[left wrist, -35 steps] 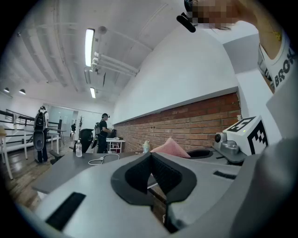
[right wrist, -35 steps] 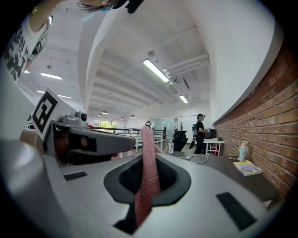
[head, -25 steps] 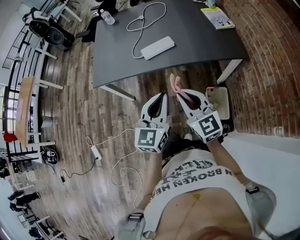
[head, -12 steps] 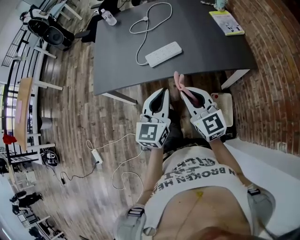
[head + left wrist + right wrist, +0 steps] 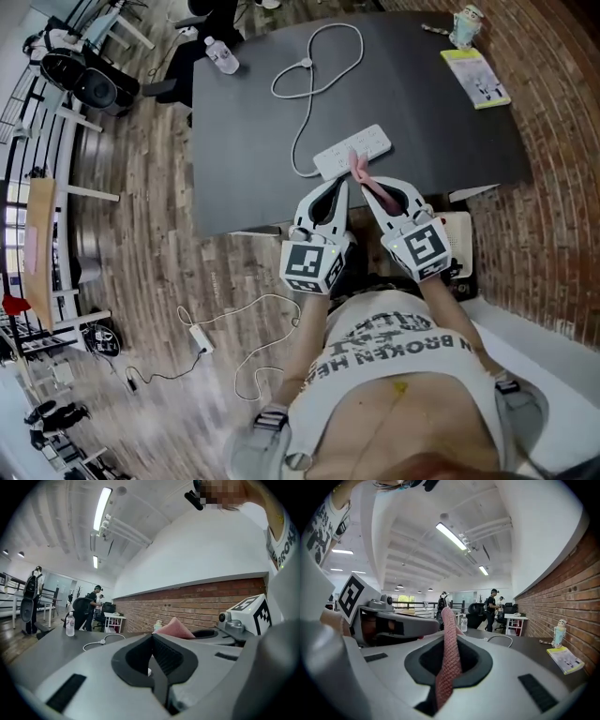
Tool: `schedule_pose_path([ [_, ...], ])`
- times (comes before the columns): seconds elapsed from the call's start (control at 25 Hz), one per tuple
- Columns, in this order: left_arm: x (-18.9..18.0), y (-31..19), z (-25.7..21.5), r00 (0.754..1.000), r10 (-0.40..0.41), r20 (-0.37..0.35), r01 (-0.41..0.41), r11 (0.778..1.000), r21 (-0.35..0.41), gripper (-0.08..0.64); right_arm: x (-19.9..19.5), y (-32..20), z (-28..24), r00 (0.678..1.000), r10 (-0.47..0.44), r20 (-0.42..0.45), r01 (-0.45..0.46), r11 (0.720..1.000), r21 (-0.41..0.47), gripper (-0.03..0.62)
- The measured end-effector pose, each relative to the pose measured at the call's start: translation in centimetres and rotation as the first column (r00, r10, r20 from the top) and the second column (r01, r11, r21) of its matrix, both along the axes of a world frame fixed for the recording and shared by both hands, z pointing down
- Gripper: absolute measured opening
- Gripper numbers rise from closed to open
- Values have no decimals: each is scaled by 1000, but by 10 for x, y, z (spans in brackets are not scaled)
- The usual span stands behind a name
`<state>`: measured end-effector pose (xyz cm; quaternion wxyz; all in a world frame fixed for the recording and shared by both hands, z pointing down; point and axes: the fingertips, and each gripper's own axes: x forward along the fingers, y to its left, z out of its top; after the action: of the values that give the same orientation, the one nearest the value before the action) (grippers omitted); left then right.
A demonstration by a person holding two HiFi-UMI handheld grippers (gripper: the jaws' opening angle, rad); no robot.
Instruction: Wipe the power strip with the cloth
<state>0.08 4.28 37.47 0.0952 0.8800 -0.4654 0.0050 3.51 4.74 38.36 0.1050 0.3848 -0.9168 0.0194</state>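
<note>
A white power strip lies on the dark table, its white cable looping toward the far side. My right gripper is shut on a pink cloth, whose free end sticks up over the strip's near edge; the cloth stands pinched between the jaws in the right gripper view. My left gripper is shut and holds nothing, just left of the right one at the table's near edge. From the left gripper view the cloth peeks up beside the right gripper.
A yellow-green booklet and a small figurine sit at the table's far right by the brick wall. A water bottle stands at the far left. People and office chairs fill the background. Another power strip and cable lie on the wooden floor.
Both grippers have come forward from over the floor to the table's near edge. The cloth's tip now reaches the power strip.
</note>
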Motion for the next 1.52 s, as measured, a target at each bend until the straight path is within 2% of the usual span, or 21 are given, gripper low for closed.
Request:
schedule_pose_path([
  [0.2,-24,-48,14,999,34,22,-34,999,-19,5,-26,-46,20,1000,-9,-26,7,998,-66,17],
  [0.48,-41,-80,30,999,27,22,-26,998,-54,5,-38,-86,34,999,-18,-45,13,995,-96,17],
  [0.88,-53,-114,46,999,-41,34,44,995,-86,5,-61,-127,47,985,-157,-73,146,980,-132,17],
  [1.16,-61,-127,67,995,-83,60,90,988,-127,5,-66,-142,67,974,-209,-92,191,966,-173,17],
  [1.36,-70,-131,96,992,-100,78,113,976,-187,5,-64,-156,89,966,-227,-126,199,959,-202,17],
  [1.52,-69,-129,126,991,-75,112,101,964,-248,9,-65,-163,106,957,-248,-151,210,950,-231,17],
])
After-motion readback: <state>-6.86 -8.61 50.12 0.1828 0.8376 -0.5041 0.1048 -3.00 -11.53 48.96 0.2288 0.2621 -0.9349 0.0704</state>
